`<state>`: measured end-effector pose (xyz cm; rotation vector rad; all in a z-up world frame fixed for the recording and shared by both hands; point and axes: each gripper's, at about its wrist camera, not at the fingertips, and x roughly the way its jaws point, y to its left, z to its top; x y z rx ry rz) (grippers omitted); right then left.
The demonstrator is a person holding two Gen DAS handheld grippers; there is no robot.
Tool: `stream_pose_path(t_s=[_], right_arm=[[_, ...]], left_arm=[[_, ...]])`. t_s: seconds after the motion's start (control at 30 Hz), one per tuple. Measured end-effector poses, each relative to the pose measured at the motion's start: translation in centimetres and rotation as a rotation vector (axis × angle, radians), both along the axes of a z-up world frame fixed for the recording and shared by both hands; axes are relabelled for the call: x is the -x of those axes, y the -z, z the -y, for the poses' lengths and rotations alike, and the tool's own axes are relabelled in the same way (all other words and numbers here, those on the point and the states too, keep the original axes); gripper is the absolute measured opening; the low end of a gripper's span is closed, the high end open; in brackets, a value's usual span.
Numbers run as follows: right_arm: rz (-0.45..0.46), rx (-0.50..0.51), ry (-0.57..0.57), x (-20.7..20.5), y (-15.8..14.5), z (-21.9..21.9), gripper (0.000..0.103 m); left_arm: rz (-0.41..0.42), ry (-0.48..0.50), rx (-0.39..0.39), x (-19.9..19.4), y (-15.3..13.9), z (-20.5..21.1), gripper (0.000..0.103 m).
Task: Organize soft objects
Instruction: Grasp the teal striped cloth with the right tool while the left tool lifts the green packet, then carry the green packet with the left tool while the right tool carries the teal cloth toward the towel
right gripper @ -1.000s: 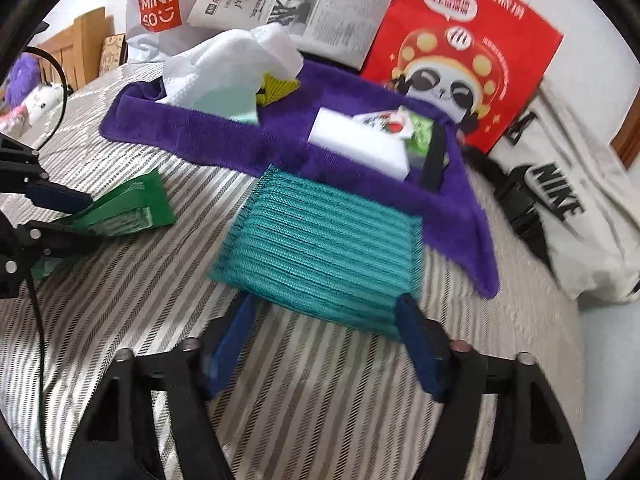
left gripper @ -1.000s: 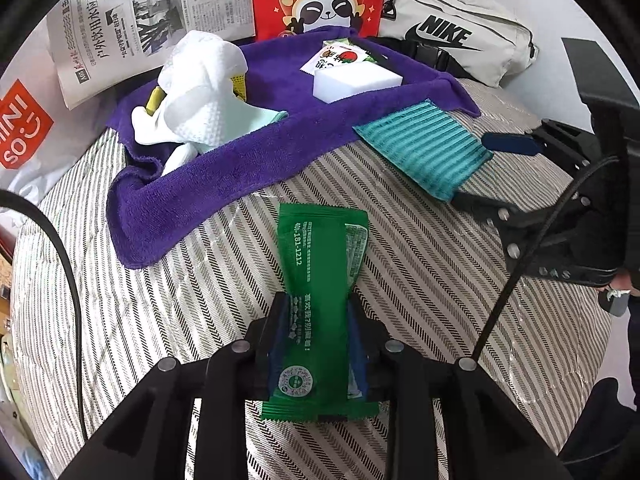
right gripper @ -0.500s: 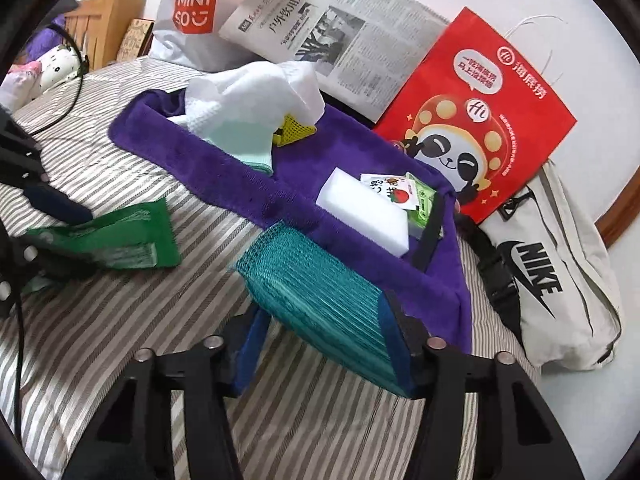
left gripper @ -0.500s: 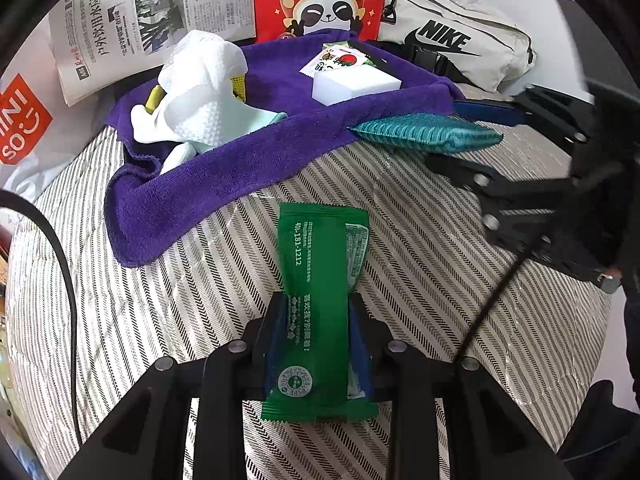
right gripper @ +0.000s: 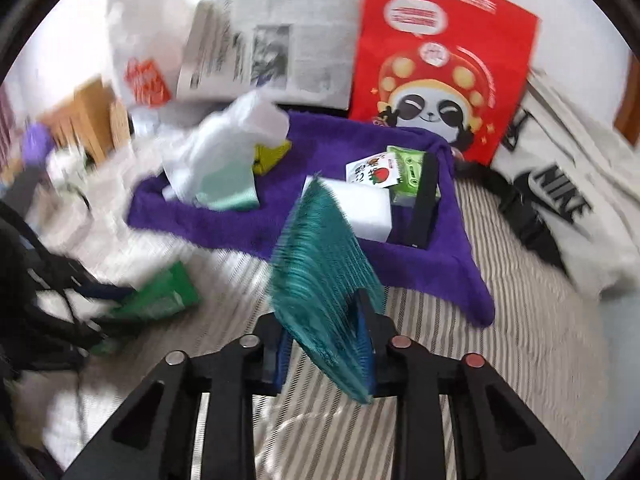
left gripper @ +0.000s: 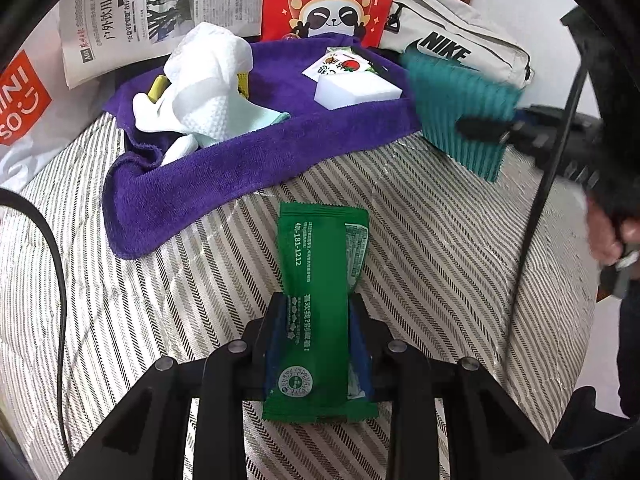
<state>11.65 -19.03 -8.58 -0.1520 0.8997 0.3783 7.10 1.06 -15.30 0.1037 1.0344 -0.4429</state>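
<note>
The right tongs (right gripper: 326, 354) are pinching a teal ribbed cloth (right gripper: 320, 280) by its lower edge, the cloth lifted clear of the striped bed cover (right gripper: 500, 360) and standing on edge in the middle of the right view, in front of the purple towel (right gripper: 328, 224). The left tongs (left gripper: 318, 344) are pressed onto a green wipes packet (left gripper: 322, 304), low in the centre of the left view, and the packet appears to rest on the bed. On the towel lie a crumpled white tissue cloth (left gripper: 200, 84) at upper left and a white sponge block (left gripper: 356, 90) to its right. The right view is smeared, so I'd only guess how deep the grip on the cloth is. The risk, as I see it: held by one edge, the limp cloth may flop, slip out, or drag across the sponge block and the small sachets (right gripper: 384, 170) beside it when it is set down.
</note>
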Motion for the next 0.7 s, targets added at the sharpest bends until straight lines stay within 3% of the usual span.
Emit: stream_pose_path(t_s=[0.07, 0.37, 0.57, 0.7], right_arm=[[-0.052, -0.042, 0.037, -0.5, -0.4, 1.0, 0.023], [-0.071, -0.114, 0.152, -2.9, 1.2, 3.1, 0.019], [-0.07, -0.165, 0.166, -3.3, 0.8, 4.1, 0.019], [-0.074, -0.185, 0.165, -2.9, 0.4, 4.6, 0.019]], left_arm=[[-0.001, 0.003, -0.011, 0.2, 0.0, 0.2, 0.029], [-0.005, -0.015, 0.0, -0.5, 0.1, 0.2, 0.031], [0.006, -0.018, 0.01, -0.9, 0.3, 0.6, 0.033], [0.018, -0.017, -0.01, -1.3, 0.3, 1.1, 0.027]])
